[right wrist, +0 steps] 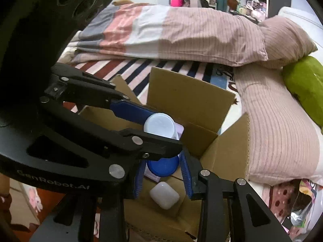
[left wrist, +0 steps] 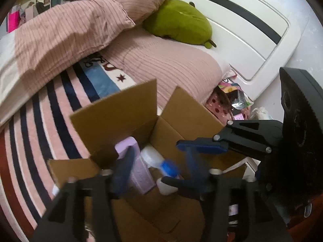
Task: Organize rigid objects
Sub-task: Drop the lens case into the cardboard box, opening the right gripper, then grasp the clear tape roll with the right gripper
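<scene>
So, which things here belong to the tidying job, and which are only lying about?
Job:
- cardboard box
- lilac box
- white bottle, blue cap
- small white container

Lying about:
- green plush
- striped pillows
- pink dotted bag

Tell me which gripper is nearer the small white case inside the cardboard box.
Right. The right gripper hangs just over the white case, fingers framing it; the left gripper sits higher to the side, by the white bottle.

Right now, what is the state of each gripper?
Left gripper: open, holding nothing.
Right gripper: blue cap between the fingers; grip cannot be told.
</scene>
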